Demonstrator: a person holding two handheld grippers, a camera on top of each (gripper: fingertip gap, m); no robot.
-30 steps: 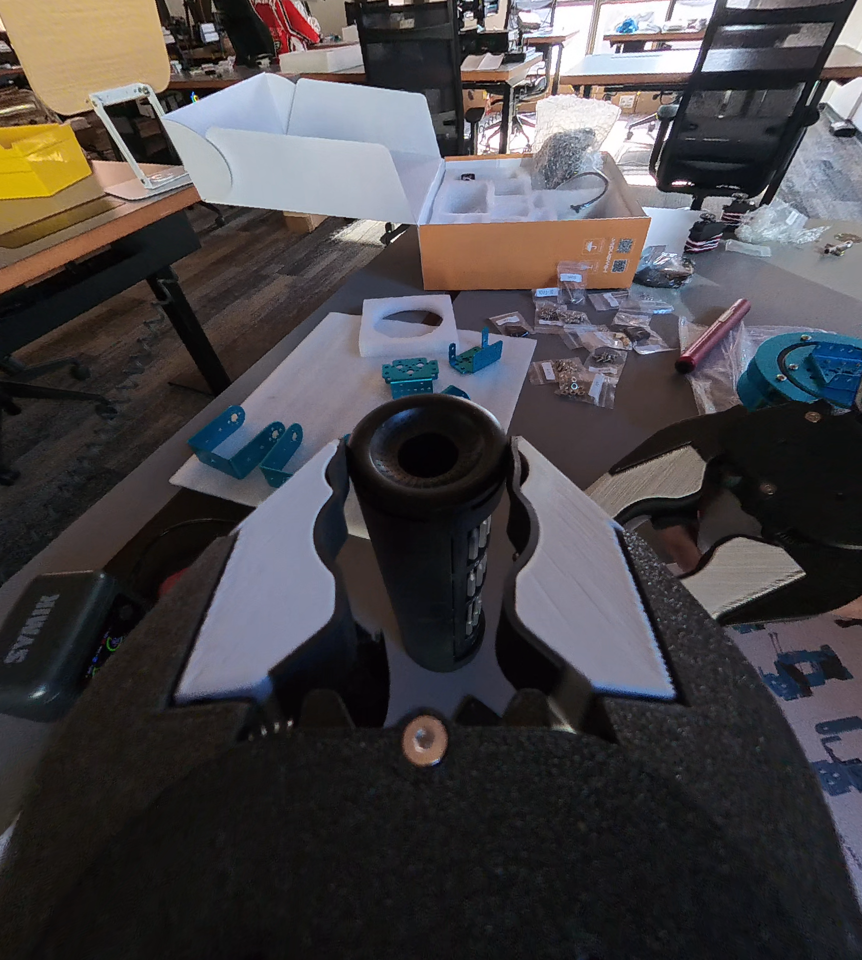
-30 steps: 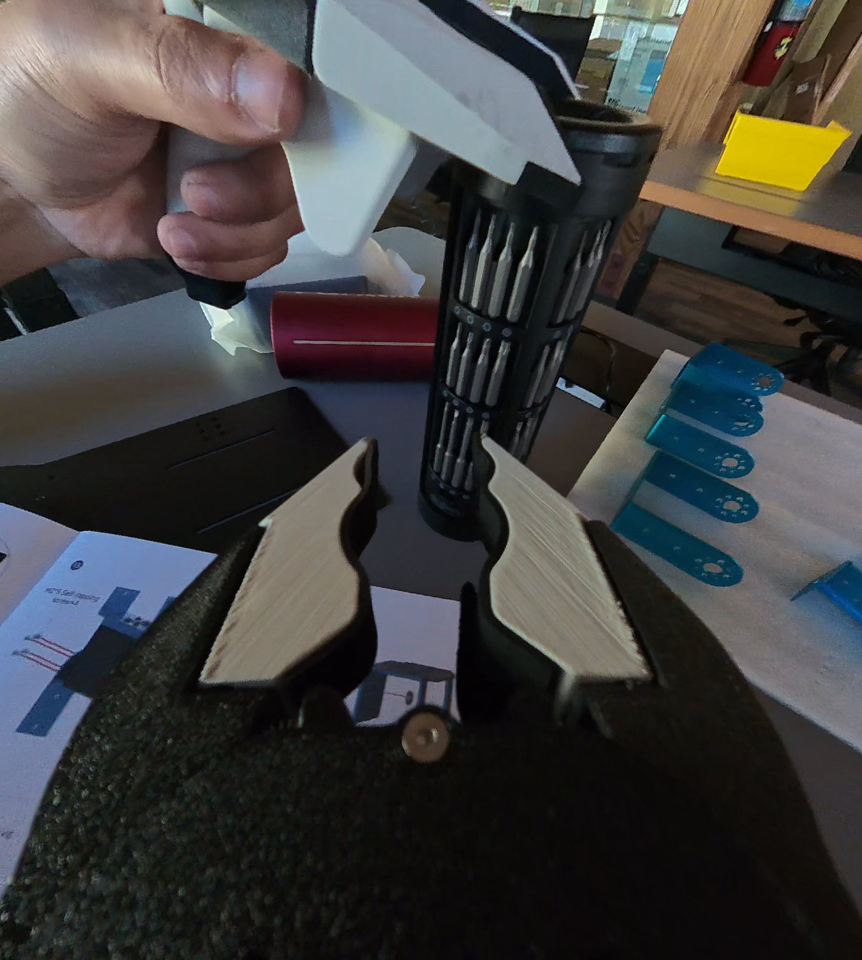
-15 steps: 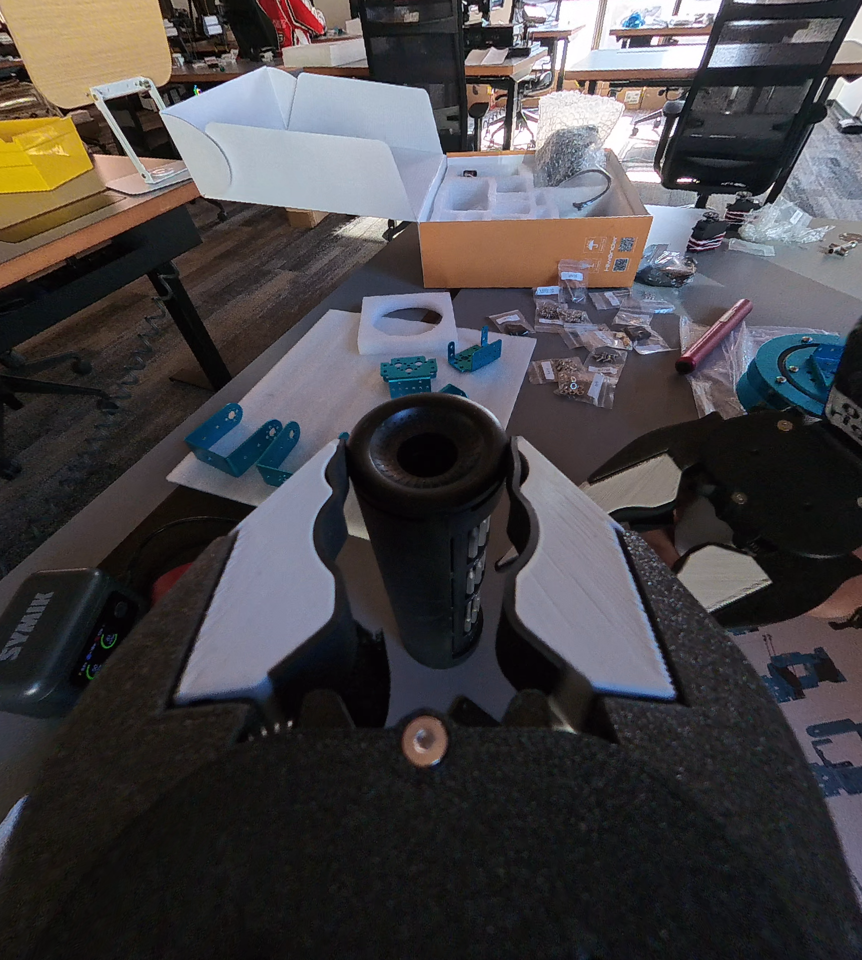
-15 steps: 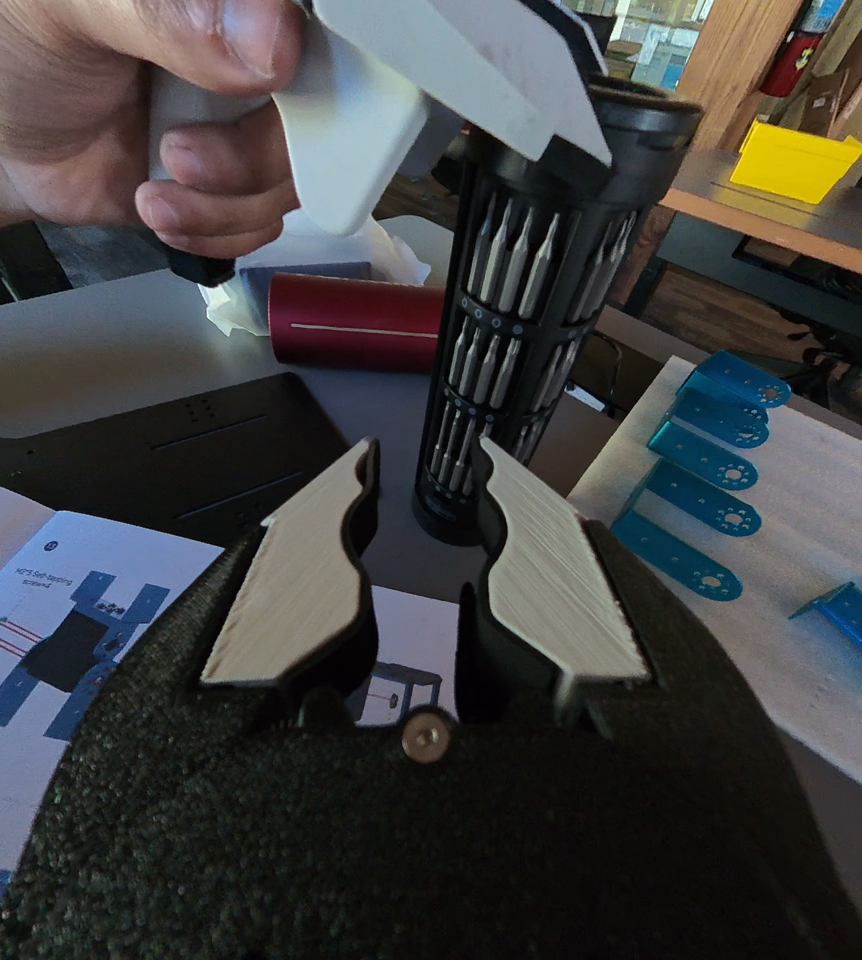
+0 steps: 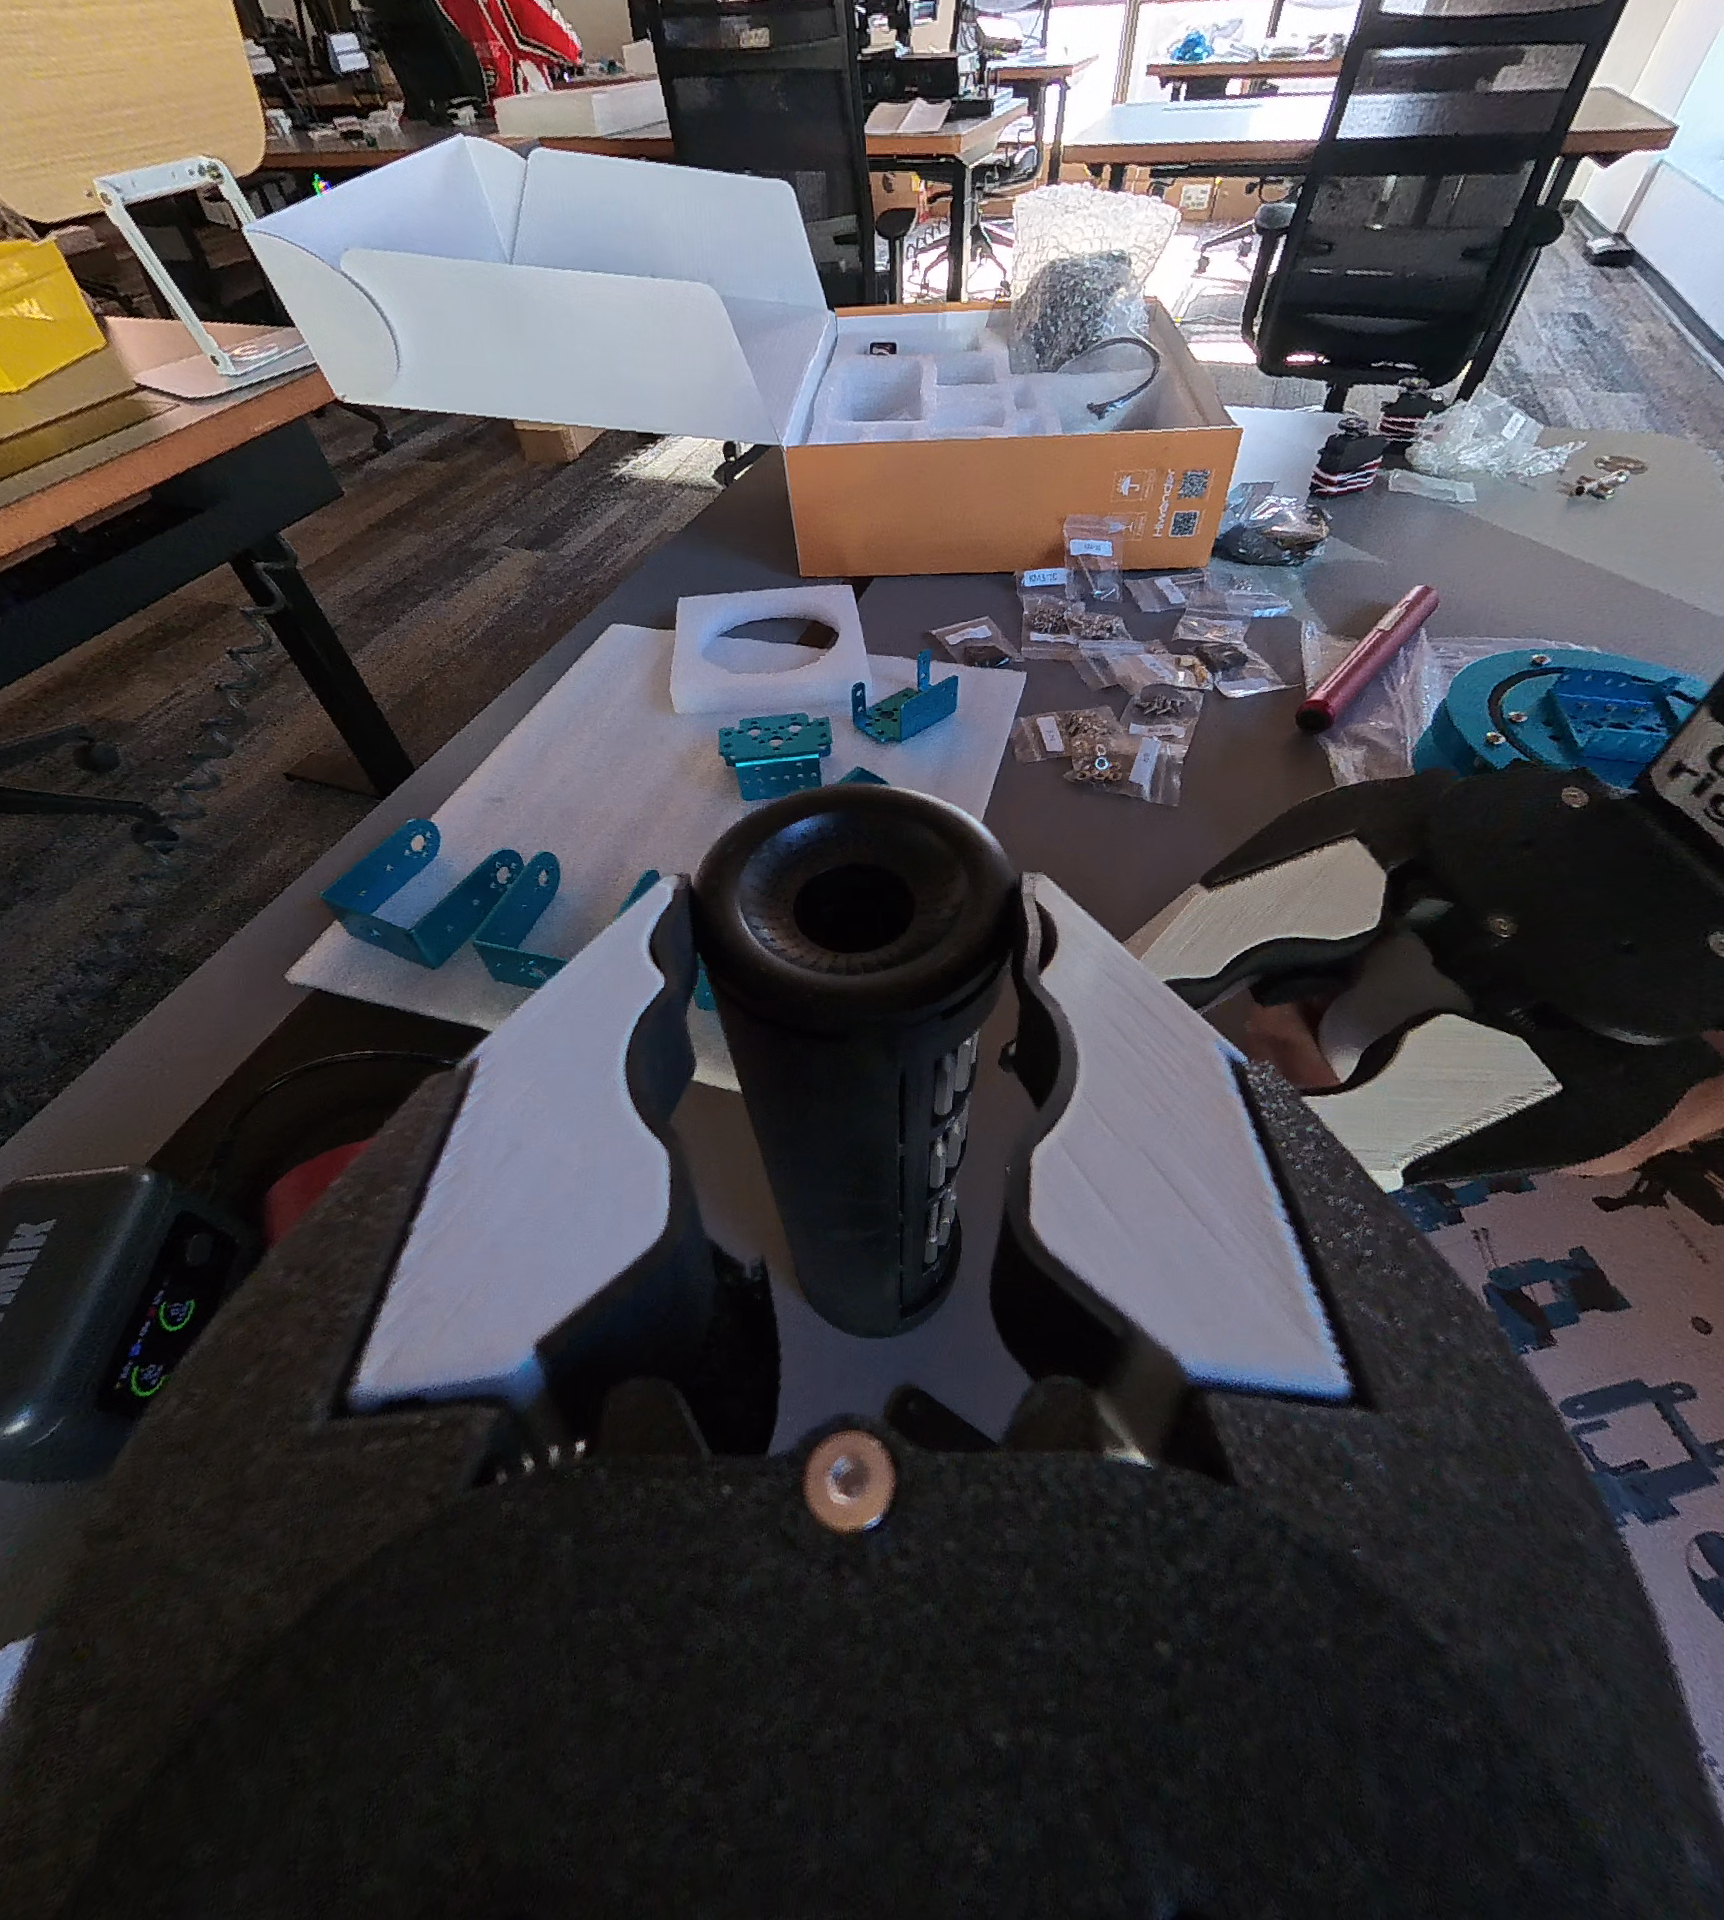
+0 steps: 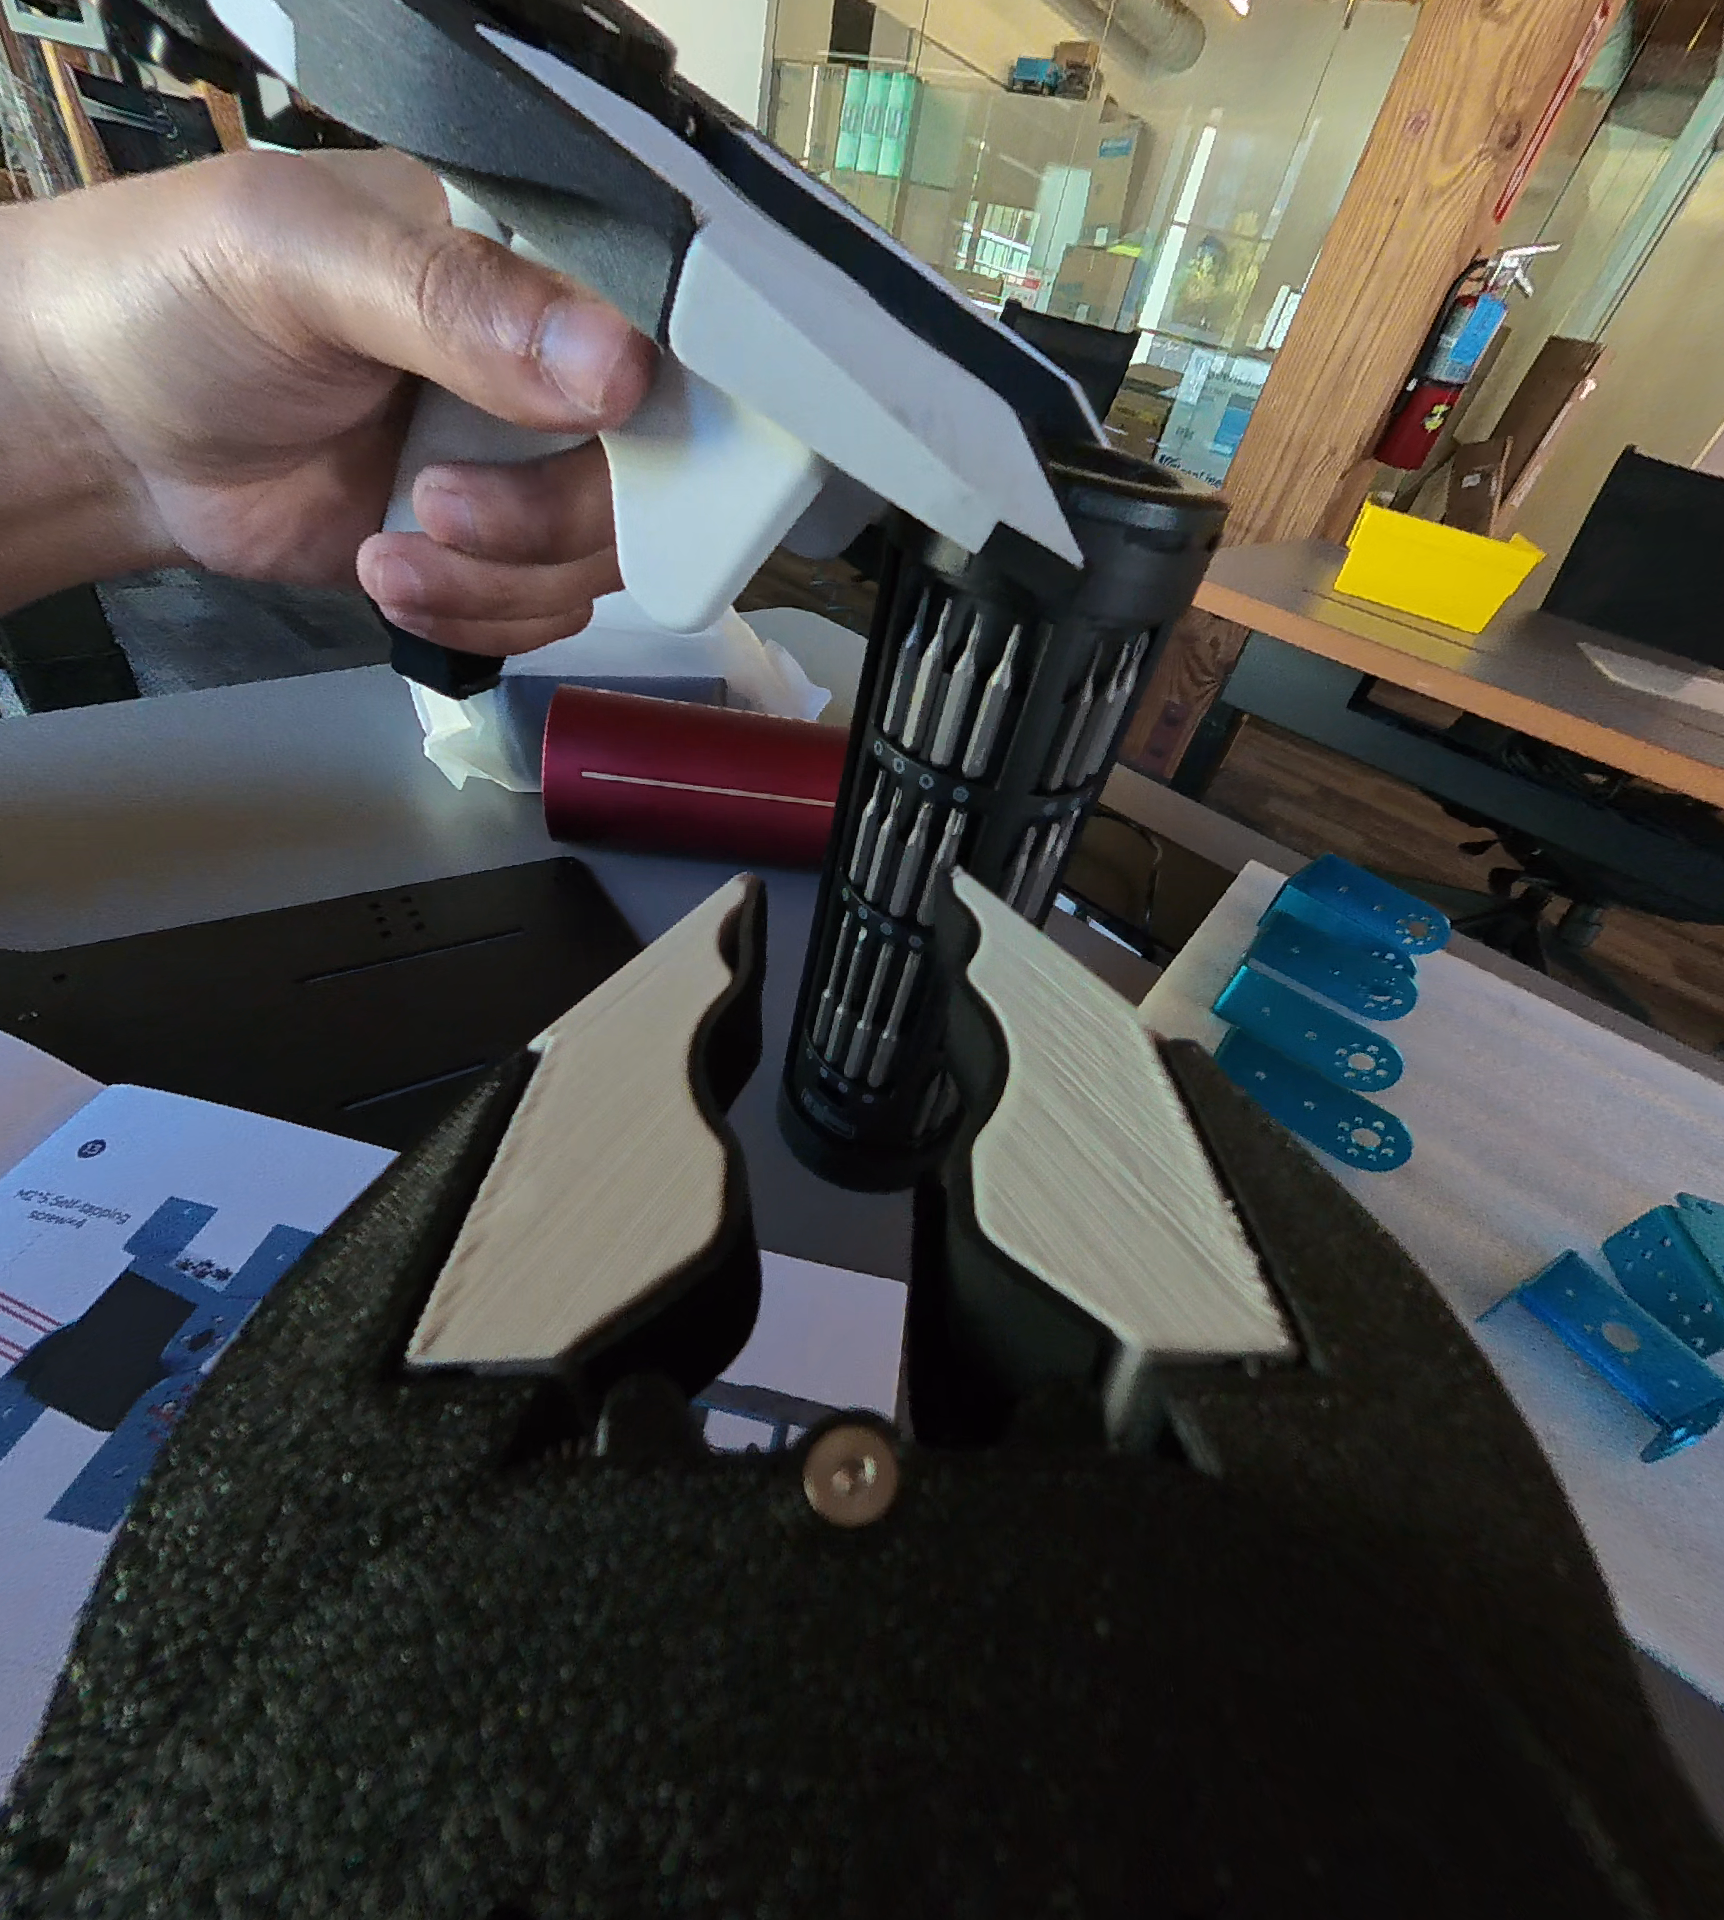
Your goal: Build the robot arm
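Note:
My left gripper (image 5: 853, 904) is shut on the top end of a black cylindrical bit holder (image 5: 837, 1091) and holds it upright above the table. In the right wrist view the holder (image 6: 941, 748) shows rows of silver screwdriver bits, with the left gripper (image 6: 837, 343) and a hand (image 6: 214, 364) above it. My right gripper (image 6: 853, 904) is open, its fingers on either side of the holder's lower end; I cannot tell whether they touch it. It also shows in the left wrist view (image 5: 1253, 1013) at the right.
A red metal cylinder (image 6: 692, 784) lies behind the holder. Blue brackets (image 6: 1325, 997) lie on white foam sheet (image 5: 609, 790). An open orange box (image 5: 1003, 499), small screw bags (image 5: 1118, 675), a teal round base (image 5: 1544, 717), a booklet (image 6: 58, 1299) and a black plate (image 6: 266, 987) share the table. Across from one pair of fingers to the other is roughly 7 centimetres.
My right gripper has come closer to the holder, so its lower end now sits between the open fingers. The left gripper has kept its grip and tilted slightly.

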